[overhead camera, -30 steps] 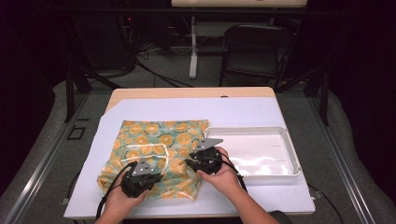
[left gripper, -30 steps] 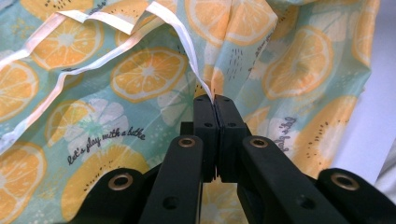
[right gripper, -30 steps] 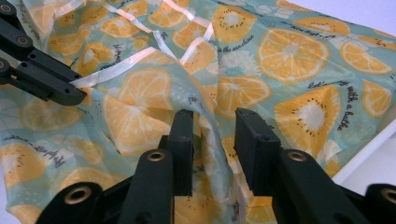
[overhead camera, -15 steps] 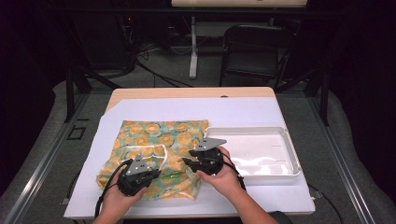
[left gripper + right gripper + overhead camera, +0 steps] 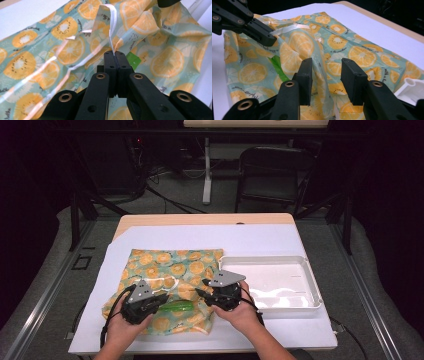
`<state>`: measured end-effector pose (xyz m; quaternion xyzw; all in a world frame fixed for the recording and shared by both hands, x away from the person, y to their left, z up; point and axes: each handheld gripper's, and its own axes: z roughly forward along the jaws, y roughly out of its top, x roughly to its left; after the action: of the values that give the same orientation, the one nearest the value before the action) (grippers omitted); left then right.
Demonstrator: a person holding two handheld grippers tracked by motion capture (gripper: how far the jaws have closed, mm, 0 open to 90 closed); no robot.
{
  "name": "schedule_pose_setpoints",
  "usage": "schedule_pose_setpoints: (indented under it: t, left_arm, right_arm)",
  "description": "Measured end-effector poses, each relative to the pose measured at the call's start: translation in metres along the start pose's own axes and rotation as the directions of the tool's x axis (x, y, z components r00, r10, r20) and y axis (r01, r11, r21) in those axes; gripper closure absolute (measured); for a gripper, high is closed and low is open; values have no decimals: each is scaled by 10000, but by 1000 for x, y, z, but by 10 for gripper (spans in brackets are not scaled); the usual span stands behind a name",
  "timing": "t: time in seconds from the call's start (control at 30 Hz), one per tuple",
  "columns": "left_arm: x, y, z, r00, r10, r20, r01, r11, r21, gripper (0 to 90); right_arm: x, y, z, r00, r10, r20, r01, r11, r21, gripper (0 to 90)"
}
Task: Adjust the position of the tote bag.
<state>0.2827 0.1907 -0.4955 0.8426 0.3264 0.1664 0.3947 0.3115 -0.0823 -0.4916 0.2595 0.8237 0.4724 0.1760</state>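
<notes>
A fruit-print plastic bag (image 5: 170, 285) lies on a white sheet covering the table (image 5: 200, 220), left of centre. At its near left, the left gripper (image 5: 162, 298) has its jaws pressed together on the bag's white handle strip (image 5: 111, 27), pinching it and a fold of the printed film upward. Compared with a second ago, this gripper now points rightward toward the other, and a green item (image 5: 176, 306) shows at the bag's mouth. Just right, the right gripper (image 5: 200, 293) has just been opening its jaws; they now stand apart with a raised fold of the bag between them, not clamped. This suggests the mouth is being spread. Further right, touching the bag's edge, sits an empty white tray (image 5: 305, 275), out of the way.
</notes>
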Motion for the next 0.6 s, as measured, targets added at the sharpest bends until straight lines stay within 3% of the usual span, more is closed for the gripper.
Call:
schedule_pose_setpoints:
  t: [0.07, 0.3, 0.4, 0.6]
  left_arm:
    - [1, 3, -1, 10000, 49, -17, -50, 10000, -31, 896]
    - [7, 14, -5, 9997, -43, -225, 35, 9994, -340, 896]
    - [9, 20, -8, 9994, 29, -356, -47, 9987, -513, 897]
    - [13, 34, -10, 9979, 142, -639, -186, 9974, -691, 897]
  right_arm:
    - [1, 0, -2, 9999, -62, 100, 63, 10000, -73, 618]
    - [-1, -2, -6, 9992, 389, 58, -389, 9992, -48, 595]
    - [-3, -2, -8, 9987, 503, -115, -506, 9984, -271, 599]
    - [-6, -1, -15, 9979, 622, 175, -608, 9958, -687, 597]
